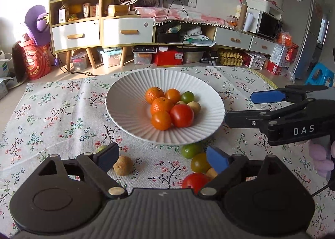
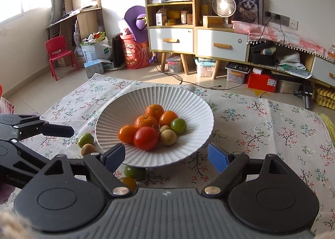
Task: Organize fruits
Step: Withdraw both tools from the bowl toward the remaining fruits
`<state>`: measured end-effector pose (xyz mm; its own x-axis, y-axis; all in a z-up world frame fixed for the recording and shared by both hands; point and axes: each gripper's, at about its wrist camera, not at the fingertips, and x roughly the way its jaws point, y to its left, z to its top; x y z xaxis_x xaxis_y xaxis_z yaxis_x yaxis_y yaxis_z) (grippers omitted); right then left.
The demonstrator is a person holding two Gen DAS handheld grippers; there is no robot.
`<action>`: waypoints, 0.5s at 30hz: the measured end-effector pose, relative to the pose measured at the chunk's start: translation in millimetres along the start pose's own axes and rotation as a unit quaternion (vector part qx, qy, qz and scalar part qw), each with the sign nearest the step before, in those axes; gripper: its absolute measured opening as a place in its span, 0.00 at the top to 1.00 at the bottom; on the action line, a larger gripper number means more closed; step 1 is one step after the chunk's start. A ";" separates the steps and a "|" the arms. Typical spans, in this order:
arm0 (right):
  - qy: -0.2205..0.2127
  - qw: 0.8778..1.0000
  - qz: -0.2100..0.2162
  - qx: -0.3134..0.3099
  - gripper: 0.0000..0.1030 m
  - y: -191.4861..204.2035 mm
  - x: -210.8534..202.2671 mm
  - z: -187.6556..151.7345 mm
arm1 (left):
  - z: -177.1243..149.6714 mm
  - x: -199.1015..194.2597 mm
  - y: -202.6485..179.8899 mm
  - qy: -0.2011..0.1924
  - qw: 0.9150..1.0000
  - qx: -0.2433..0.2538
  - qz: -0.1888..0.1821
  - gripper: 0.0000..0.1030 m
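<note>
Hovering over the table's near edge: left tool (image 1: 161, 159) and right tool (image 2: 165, 158), both spread wide, nothing between the pads, likely free for the next pick. Loose fruit at the near edge: longan (image 1: 123, 165), lime (image 1: 189, 150), tomato (image 1: 194, 180). Bowl (image 1: 125, 100) mid-table already holds seven fruits. Left view alone shows the tomato; right view shows another lime (image 2: 85, 140) left of the bowl.

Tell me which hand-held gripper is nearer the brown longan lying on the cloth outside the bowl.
Left. The longan lies just ahead of the left hand-held gripper, beside its left finger. The right hand-held gripper faces the bowl, longan off to its left.
</note>
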<state>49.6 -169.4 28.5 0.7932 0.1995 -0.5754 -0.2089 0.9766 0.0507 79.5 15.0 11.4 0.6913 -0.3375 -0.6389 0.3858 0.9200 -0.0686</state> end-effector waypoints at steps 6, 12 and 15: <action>0.001 1.000 0.003 0.015 0.08 6.0 -6.3 -7.6 | -12.1 -9.5 6.9 0.003 1.000 -0.015 0.014 0.08; -0.002 1.000 0.014 0.024 0.03 10.3 -11.0 -19.6 | -26.4 -9.8 12.7 0.010 0.999 -0.031 0.025 0.07; 0.002 1.000 0.018 0.025 0.03 12.2 -9.2 -24.3 | -34.2 -11.2 17.6 0.013 0.999 -0.036 0.029 0.07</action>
<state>25.9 -161.4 14.5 0.7837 0.2353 -0.5749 -0.2087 0.9714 0.1132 57.6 41.7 -8.9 0.6949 -0.2783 -0.6630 0.2998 0.9502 -0.0847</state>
